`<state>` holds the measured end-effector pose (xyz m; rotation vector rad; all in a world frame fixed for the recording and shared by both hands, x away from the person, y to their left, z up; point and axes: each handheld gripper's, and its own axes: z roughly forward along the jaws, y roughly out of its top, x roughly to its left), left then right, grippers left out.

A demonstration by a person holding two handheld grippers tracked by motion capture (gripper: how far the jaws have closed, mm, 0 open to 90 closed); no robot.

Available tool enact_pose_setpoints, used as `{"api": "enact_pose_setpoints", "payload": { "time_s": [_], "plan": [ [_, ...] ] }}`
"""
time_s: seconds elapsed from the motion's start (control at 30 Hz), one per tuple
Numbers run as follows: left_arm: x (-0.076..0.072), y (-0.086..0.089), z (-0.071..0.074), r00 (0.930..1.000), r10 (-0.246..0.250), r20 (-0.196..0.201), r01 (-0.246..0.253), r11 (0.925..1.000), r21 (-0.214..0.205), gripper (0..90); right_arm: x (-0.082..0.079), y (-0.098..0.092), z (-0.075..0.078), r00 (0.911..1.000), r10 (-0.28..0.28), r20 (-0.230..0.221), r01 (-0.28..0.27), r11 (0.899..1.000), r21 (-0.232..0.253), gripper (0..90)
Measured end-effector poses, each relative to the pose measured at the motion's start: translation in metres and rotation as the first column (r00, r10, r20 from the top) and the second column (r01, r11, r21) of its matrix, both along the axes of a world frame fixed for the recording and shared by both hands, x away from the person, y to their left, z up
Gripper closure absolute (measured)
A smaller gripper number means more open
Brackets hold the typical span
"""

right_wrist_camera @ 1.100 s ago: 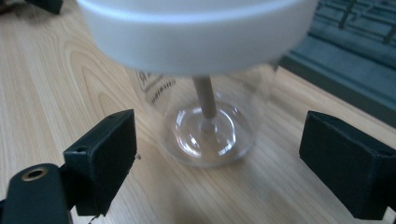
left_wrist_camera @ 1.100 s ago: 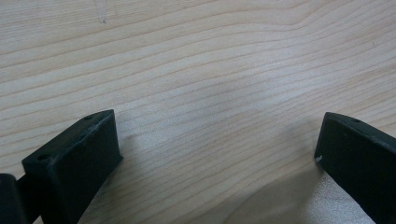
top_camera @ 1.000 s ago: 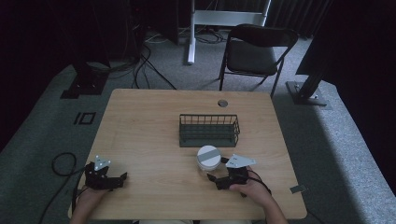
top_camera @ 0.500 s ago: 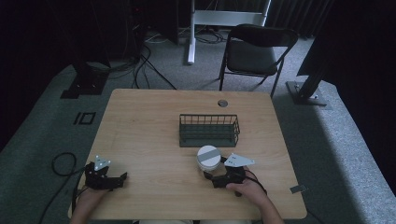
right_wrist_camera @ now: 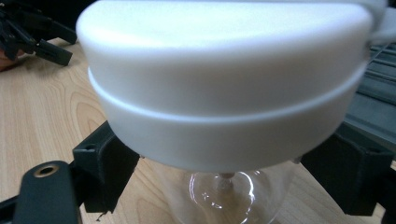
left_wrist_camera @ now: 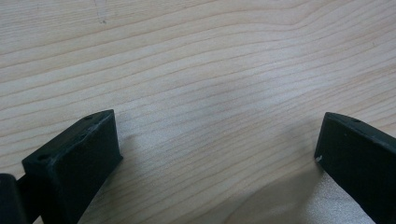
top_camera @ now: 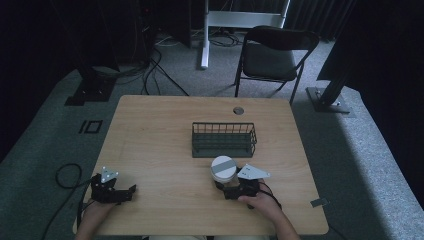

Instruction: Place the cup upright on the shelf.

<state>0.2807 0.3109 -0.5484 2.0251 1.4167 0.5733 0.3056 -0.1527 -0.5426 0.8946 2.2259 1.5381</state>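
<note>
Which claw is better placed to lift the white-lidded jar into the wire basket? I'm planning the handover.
The right claw: its jaws flank the jar beside the basket. The left claw rests open over bare table.

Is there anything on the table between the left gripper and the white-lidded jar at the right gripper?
No. In the high view, the stretch from the left gripper to the white-lidded jar is bare wooden table.
</note>
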Motion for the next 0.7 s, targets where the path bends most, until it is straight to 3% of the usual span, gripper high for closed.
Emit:
{"api": "enact_pose_setpoints", "payload": {
  "time_s": [0.6, 0.7],
  "plan": [
    [0.0, 0.0, 0.0, 1.0, 0.0, 0.0, 0.0, 1.0, 0.0, 0.1, 0.0041, 0.0067, 0.0004, 0.9989, -0.036, -0.031, 0.036, 0.999, -0.001, 15.7],
    [0.0, 0.0, 0.0, 1.0, 0.0, 0.0, 0.0, 1.0, 0.0, 0.1, 0.0033, 0.0056, 0.0025, 0.9992, -0.04, -0.007, 0.04, 0.999, -0.007, 17.7]
  ]
}}
